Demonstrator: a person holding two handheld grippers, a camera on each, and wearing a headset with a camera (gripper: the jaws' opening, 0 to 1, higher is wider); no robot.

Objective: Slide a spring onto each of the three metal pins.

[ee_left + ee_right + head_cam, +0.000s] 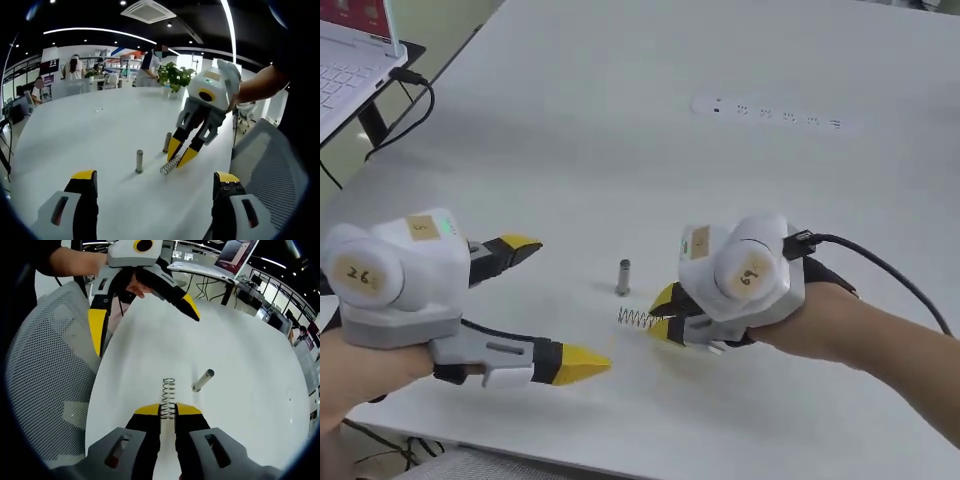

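A small coiled steel spring [168,392] is gripped by one end in the closed jaws of the right gripper [168,410] and held nearly level, close to the white worktop [620,120] toward its near edge. A short grey metal pin [623,277] stands bare and upright just beside the spring's free end. The left gripper [555,305] is held empty, jaws wide apart. The spring is best tipped upright, centred over the pin top, then lowered without the coils being crushed.
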